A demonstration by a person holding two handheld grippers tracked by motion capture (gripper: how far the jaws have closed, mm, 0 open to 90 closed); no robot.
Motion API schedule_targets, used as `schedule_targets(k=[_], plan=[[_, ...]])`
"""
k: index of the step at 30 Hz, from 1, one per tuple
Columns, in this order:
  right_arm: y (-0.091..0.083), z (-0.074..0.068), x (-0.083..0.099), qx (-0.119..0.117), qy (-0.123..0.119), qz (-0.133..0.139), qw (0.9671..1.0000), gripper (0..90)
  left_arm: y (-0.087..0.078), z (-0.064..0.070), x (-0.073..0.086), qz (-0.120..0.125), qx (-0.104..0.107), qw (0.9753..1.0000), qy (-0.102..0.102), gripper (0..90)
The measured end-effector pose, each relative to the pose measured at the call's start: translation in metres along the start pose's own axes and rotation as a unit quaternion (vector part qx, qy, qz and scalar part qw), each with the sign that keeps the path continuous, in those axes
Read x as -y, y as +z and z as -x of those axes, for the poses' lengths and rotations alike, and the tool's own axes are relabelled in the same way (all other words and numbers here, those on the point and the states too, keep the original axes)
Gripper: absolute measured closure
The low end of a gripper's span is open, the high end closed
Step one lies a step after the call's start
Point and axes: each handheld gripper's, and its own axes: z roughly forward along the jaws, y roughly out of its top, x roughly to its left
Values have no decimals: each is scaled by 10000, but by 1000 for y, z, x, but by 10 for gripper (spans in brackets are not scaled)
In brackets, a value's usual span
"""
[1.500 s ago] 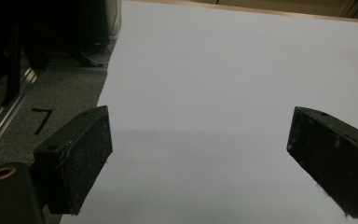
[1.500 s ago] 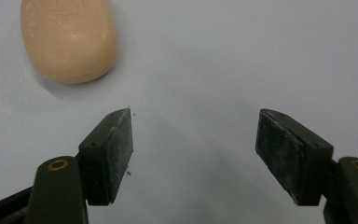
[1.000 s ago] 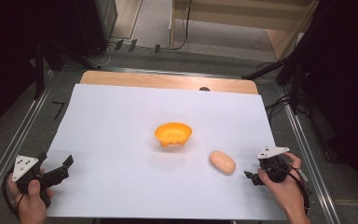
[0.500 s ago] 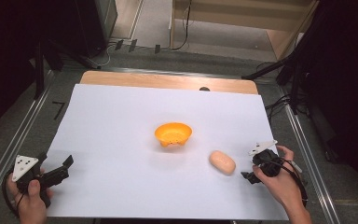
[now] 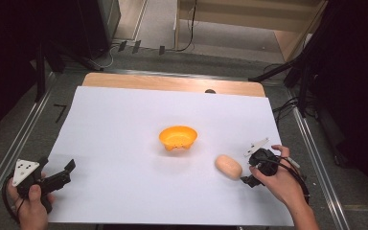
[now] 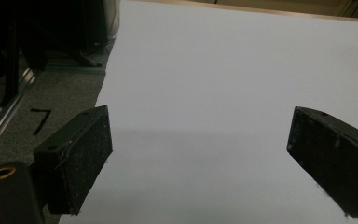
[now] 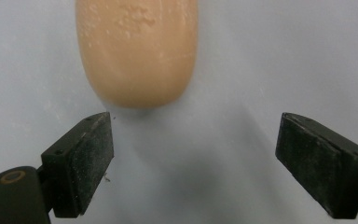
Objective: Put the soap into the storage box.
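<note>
A tan oval bread roll lies on the white sheet, right of centre. An orange bowl stands in the middle of the sheet. My right gripper sits just right of the roll, tilted down toward it, jaws open. In the right gripper view the roll lies just ahead of the open gripper, a little left of the gap, nothing between the jaws. My left gripper rests at the sheet's near left corner, open and empty, and the left gripper view shows it over bare white sheet.
The white sheet covers a wooden table with metal rails along both sides. Grey floor and cables lie beyond the far edge. Dark stands flank the table at left and right.
My right gripper has moved left toward the roll and tipped downward. The left gripper, bowl and roll have stayed put.
</note>
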Motion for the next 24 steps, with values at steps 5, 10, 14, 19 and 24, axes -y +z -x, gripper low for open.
schedule_targets(k=[5,10,14,19,24], plan=[[1,-5,-12,-13,-122,9,9999,111,0,0,0,-1,8,10000,8,73],[5,-9,-23,-83,-177,-18,9998,112,0,0,0,-4,8,10000,9,73],[8,-14,-32,-171,-213,22,9996,129,0,0,0,-5,2,10000,11,73],[13,-19,-43,-227,-187,-55,9996,147,0,0,0,-10,10,10000,14,73],[16,-20,-48,-245,-126,-65,9996,212,0,0,0,-21,10,10000,21,73]])
